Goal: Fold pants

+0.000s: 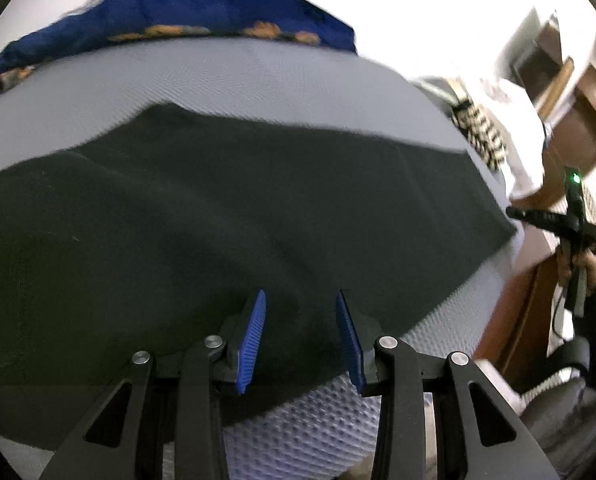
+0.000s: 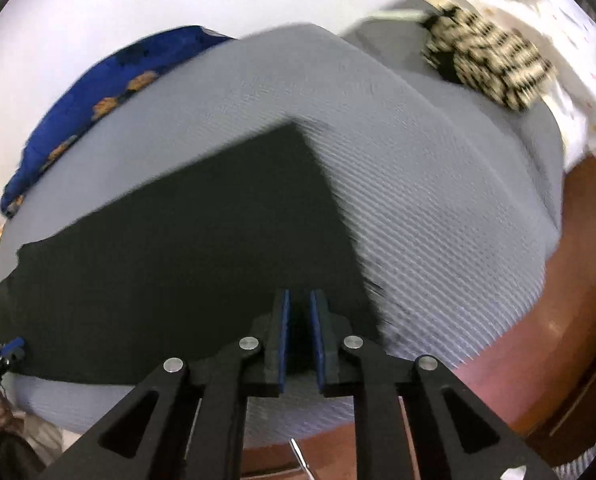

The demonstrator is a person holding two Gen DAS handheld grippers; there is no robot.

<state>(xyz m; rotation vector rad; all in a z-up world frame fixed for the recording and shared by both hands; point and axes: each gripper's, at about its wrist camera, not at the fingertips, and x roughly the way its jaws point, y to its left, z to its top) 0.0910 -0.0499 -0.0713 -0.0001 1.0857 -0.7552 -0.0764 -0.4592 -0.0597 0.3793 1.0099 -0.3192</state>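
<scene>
Black pants (image 1: 226, 216) lie flat on a grey mattress (image 1: 258, 80), folded lengthwise into one long dark strip. My left gripper (image 1: 299, 300) is open and empty, its blue pads (image 1: 254, 332) hovering over the pants' near edge. In the right wrist view the pants (image 2: 202, 240) end in a square corner on the mattress (image 2: 437, 200). My right gripper (image 2: 299, 300) hangs over the near right corner of the pants with its pads (image 2: 284, 332) a narrow gap apart; nothing shows between them. The right gripper also shows in the left wrist view (image 1: 573, 216), off the mattress's right side.
A blue pillow with orange print (image 1: 170, 16) lies along the far edge of the mattress. A black-and-cream patterned cloth (image 2: 485, 64) sits at the far right corner. A white printed sheet (image 2: 569, 40) and a wooden bed frame (image 2: 577, 300) border the right side.
</scene>
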